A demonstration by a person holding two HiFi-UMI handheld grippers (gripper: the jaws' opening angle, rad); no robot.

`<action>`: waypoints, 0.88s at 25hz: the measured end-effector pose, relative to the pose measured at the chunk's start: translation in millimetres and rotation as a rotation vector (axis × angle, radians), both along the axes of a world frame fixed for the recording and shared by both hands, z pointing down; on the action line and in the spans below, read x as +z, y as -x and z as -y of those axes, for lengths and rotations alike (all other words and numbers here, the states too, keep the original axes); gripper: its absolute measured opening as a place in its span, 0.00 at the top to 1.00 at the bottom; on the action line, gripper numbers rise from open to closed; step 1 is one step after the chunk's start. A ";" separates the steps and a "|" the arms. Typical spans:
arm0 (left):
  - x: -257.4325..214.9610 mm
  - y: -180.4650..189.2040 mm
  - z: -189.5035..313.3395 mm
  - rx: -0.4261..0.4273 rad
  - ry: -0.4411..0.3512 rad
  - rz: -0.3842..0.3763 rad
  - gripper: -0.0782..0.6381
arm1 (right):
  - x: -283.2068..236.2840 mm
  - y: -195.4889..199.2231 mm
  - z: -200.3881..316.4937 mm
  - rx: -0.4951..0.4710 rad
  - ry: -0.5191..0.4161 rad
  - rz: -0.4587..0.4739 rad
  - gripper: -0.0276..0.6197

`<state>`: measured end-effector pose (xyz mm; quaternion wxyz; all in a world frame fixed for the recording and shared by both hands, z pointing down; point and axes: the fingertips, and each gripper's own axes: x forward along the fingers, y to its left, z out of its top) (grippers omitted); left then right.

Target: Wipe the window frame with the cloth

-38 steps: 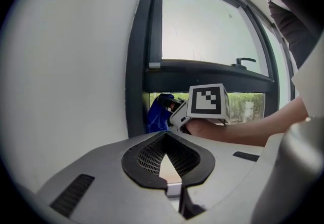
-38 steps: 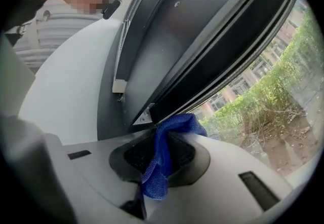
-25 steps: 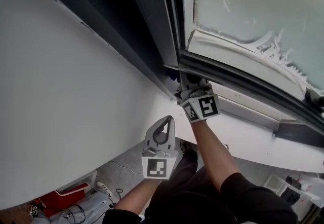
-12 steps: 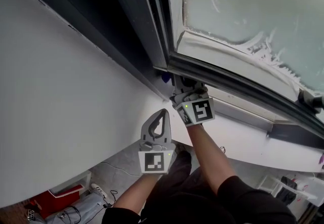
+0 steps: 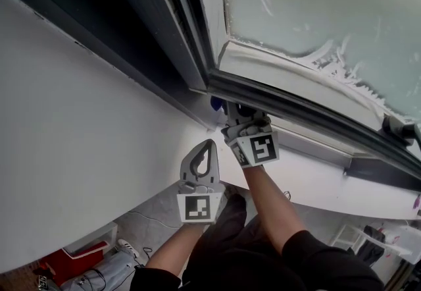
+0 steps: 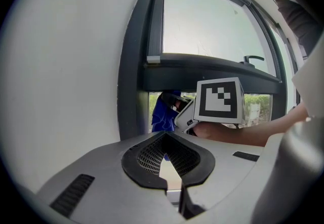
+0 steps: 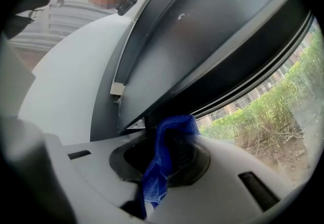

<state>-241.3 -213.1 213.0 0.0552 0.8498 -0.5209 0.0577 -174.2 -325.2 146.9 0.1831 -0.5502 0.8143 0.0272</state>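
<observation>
Right gripper point(image 5: 238, 114): jaws clamped on the blue cloth, tips pushed in beneath the bottom rail of the window frame, at the frame's lower left corner; marker cube faces the room.
Blue cloth point(image 7: 161, 159): pinched between the right gripper's jaws. A fold trails down between them, and the bunched top end touches the dark underside of the rail. From the room only a small blue corner shows, just left of the gripper's tips.
Window frame point(image 5: 283, 104): dark metal; the upright and the bottom rail meet above the right gripper. The sash stands ajar, with a gap beneath the rail.
Pane point(image 5: 329, 0): frosted, streaked white along its lower edge.
Left gripper point(image 5: 208, 150): jaws drawn together at the tips, nothing between them. It is held below and left of the right gripper, clear of the frame and in front of the white wall, pointing up towards the same corner.
White wall point(image 5: 85, 138): plain, running along the left of the frame and under it.
Right forearm point(image 5: 276, 204): bare, reaching up from a dark sleeve to the right gripper.
Outdoors point(image 7: 283, 96): green shrubs and buildings seen through the gap under the rail.
</observation>
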 end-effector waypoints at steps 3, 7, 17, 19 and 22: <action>2.0 -4.2 0.7 0.006 0.012 -0.003 0.89 | -0.5 -6.9 -3.0 0.010 0.002 0.001 0.89; 3.1 -12.8 0.0 0.018 0.007 0.000 0.89 | 0.7 -17.2 -9.0 0.019 0.008 -0.002 0.89; 2.7 -30.0 -10.4 0.047 0.021 0.013 0.89 | 1.6 -43.9 -22.4 0.065 0.010 0.003 0.89; 1.6 -35.9 -11.7 0.059 0.017 0.012 0.89 | 1.6 -51.2 -26.1 0.077 0.009 -0.004 0.89; -0.2 -45.6 -14.9 0.076 0.009 0.007 0.89 | 2.3 -61.4 -31.2 0.089 0.013 -0.019 0.89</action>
